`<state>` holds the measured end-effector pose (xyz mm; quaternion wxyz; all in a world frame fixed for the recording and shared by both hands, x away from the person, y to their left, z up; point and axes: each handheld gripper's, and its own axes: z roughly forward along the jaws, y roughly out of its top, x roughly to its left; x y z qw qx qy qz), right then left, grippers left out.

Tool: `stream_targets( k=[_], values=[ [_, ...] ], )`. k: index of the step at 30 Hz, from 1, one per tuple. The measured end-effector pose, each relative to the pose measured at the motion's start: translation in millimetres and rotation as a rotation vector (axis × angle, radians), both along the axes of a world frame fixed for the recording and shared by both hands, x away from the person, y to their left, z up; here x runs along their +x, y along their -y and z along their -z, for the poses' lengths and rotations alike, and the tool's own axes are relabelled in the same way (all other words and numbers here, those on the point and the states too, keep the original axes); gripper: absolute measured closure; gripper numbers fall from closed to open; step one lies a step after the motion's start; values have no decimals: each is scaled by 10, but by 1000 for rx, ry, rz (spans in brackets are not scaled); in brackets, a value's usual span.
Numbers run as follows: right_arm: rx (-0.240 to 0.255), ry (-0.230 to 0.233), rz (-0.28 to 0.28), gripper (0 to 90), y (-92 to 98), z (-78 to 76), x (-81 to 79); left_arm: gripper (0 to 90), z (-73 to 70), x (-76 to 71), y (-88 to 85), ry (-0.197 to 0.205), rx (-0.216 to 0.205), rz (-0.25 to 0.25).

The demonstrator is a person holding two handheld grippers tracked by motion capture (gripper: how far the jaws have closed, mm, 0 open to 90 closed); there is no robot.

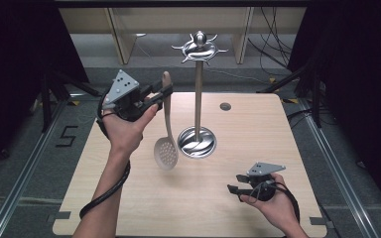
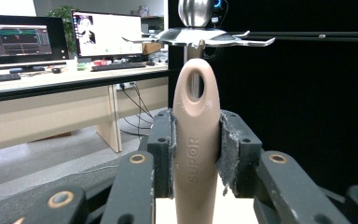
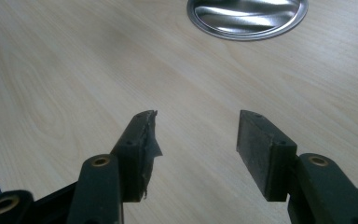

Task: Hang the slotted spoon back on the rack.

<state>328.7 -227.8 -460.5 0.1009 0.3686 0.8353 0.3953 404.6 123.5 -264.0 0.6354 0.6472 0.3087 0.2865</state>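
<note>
Slotted spoon (image 1: 166, 144) hangs upright above the tabletop (image 1: 129, 198), its handle clenched in the left claw (image 1: 164, 93), hanging eye uppermost, just left of the hook stand (image 1: 197, 99), whose hooks sit higher to the right; right claw (image 1: 234, 189) released, farther off, low on the tabletop

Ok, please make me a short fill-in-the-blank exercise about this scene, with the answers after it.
1. The left gripper holds a beige slotted ______ by its handle.
2. The right gripper has its jaws ______, with nothing between them.
3. The metal stand rises from a round ______ on the wooden table.
4. The end of the handle has an oval ______.

Missing words: spoon; open; base; hole
</note>
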Motion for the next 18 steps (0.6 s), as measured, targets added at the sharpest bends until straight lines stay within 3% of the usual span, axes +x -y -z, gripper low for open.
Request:
stream_targets(
  k=[4,5,7,8,9,17,18],
  values=[
    [0,0,0,475,1,-1,-1,672,-27,29,31,-1,10,4],
    [-6,6,0,475,3,-2,0,672,-34,29,50,-19,7,3],
    [-8,8,3,475,4,-4,-2,671,-45,47,51,-3,15,3],
    [-7,7,1,475,3,-3,-1,672,-48,42,60,-20,9,2],
    [-1,1,-1,475,0,0,0,671,-67,65,66,-3,20,4],
    [-7,10,4,475,2,-2,-2,672,-108,105,97,-4,27,7],
    [-7,10,2,476,2,-1,-1,672,-107,100,107,-20,20,7]
  ],
)
